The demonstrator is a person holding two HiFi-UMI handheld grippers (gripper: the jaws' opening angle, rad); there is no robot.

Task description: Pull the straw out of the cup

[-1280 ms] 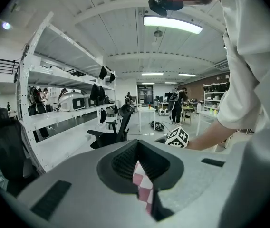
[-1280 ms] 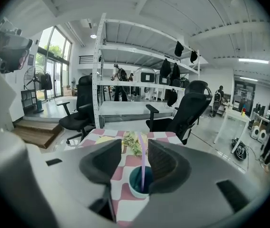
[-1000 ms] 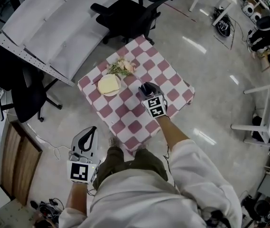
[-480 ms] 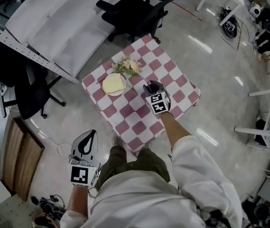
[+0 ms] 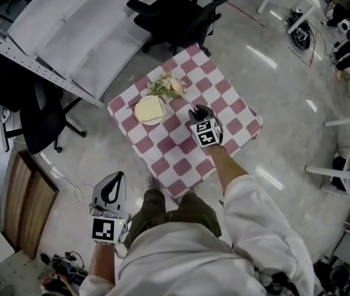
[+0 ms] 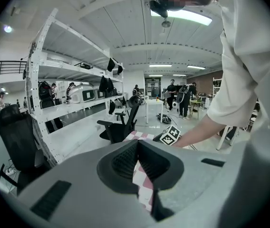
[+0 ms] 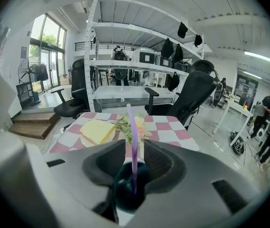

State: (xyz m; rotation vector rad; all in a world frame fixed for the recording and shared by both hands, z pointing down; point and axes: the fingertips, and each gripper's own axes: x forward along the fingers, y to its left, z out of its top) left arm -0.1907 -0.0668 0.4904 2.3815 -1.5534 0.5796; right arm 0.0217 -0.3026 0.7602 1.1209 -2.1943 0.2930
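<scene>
Cup [image 7: 127, 194] mostly behind right gripper [image 7: 135, 147]

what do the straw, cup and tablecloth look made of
Straw: probably plastic; a smooth, translucent purple tube.
Cup: glossy dark teal, so plastic or glass; cannot tell which.
Tablecloth: likely fabric, possibly vinyl; matte red-and-white checks, seemingly hanging at the edges.
</scene>
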